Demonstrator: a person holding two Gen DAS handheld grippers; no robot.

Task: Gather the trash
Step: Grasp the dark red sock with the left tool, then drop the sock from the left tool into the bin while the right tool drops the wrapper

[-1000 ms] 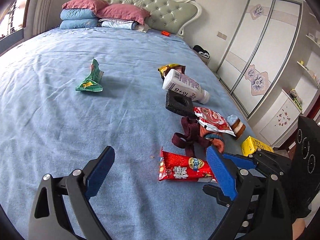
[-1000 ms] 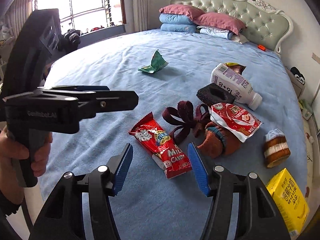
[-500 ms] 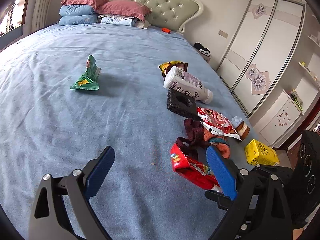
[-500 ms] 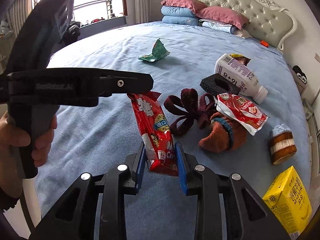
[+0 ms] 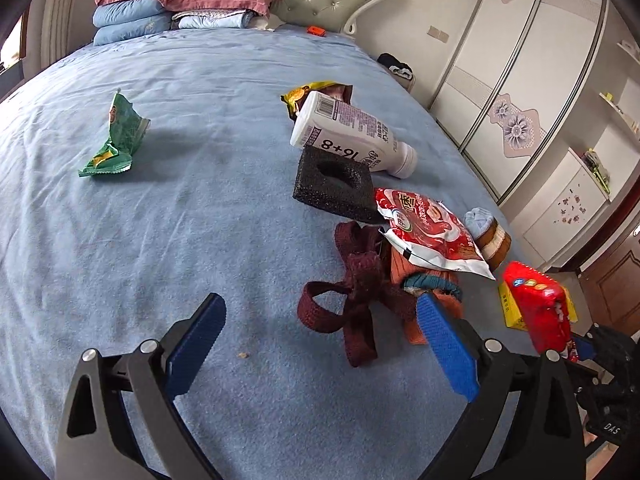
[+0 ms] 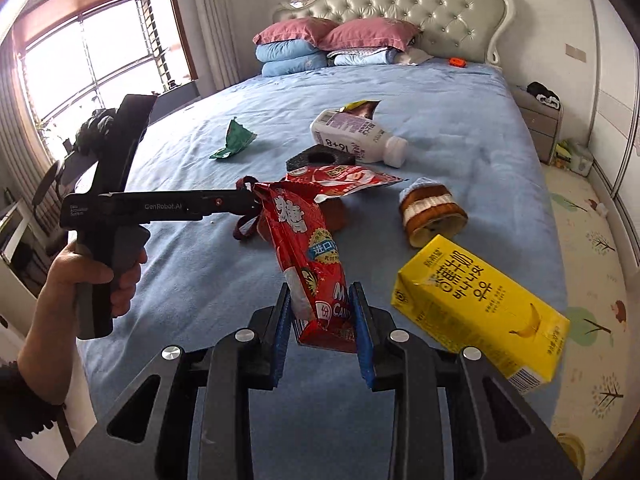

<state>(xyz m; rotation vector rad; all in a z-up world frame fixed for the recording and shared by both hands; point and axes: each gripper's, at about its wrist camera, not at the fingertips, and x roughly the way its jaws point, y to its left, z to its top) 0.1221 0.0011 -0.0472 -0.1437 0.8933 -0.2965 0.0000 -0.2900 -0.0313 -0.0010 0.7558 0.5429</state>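
Blue bed (image 5: 160, 240) strewn with litter, your right tool gripping a red candy wrapper

Your right tool (image 6: 322, 320) is pinched narrow on the lower end of the red candy wrapper (image 6: 308, 256), which stands up off the bed at centre frame in the right wrist view; in the left wrist view that wrapper shows at the right edge. Your left tool (image 5: 320, 344) hangs wide with nothing between its pads, low in its frame, above a maroon strap (image 5: 356, 300). Right of centre lie a black foam block (image 5: 332, 184), a white bottle (image 5: 348, 132) and a red-and-white snack bag (image 5: 432, 236). A green wrapper (image 5: 116, 136) sits well apart at upper left. A yellow milk carton (image 6: 480, 308) lies just right of your right tool, a small brown cup (image 6: 432, 212) above it
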